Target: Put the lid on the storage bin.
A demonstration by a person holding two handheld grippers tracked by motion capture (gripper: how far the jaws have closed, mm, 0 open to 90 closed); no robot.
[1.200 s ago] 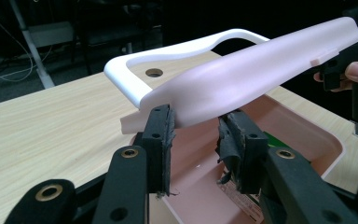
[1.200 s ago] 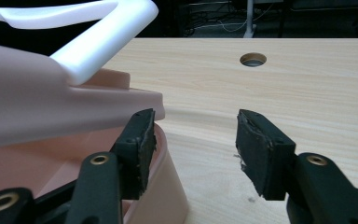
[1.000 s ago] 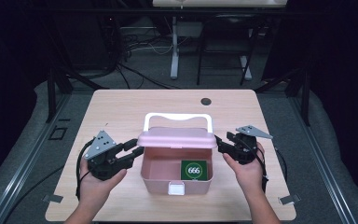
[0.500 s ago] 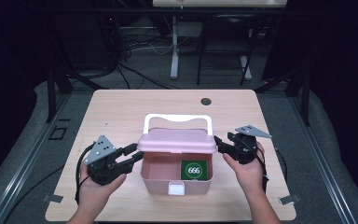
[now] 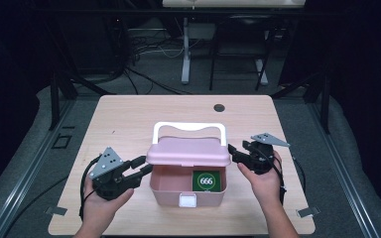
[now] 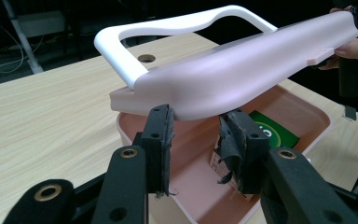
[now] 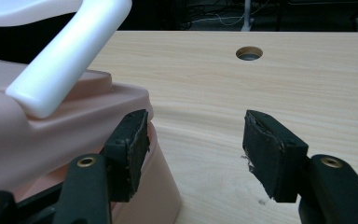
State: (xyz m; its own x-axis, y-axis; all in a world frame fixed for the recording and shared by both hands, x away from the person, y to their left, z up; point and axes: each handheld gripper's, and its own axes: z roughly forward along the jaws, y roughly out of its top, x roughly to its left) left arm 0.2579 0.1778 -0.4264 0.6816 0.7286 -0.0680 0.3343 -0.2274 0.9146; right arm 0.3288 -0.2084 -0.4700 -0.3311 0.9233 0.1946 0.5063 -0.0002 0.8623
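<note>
Left gripper (image 5: pixel 138 171), nearest the person at about 8 o'clock on the table (image 5: pixel 129 119), points its spread jaws at the left end of a pink box (image 5: pixel 187 186). In the left gripper view its jaws (image 6: pixel 198 140) stand apart just under the raised lid (image 6: pixel 242 70), gripping nothing. They seem placed there to prop or lift that end, though actual contact with the lid is hard to judge.

Right gripper (image 5: pixel 234 152), at about 4 o'clock, mirrors it at the lid's right end. In the right gripper view the jaws (image 7: pixel 193 142) are wide apart; one pad sits against or just beside the lid's corner, the other hangs over bare wood. Both tools meet the lid from opposite ends, probably so it swings up evenly rather than twisting.

Between them, at the table's centre, the box sits with its front facing the person and a white latch (image 5: pixel 187 200) on that face. Its lid (image 5: pixel 188 151) is tilted up and back, leaving the front half of the box open. Inside, on the right of the floor, lies a green card (image 5: pixel 206 181) marked 666. What lies under the lid's shadow cannot be seen.

A white handle (image 5: pixel 189 130) arches off the lid toward 12 o'clock. Farther on, near the far edge at about 1 o'clock, is a small round hole (image 5: pixel 219 107).
</note>
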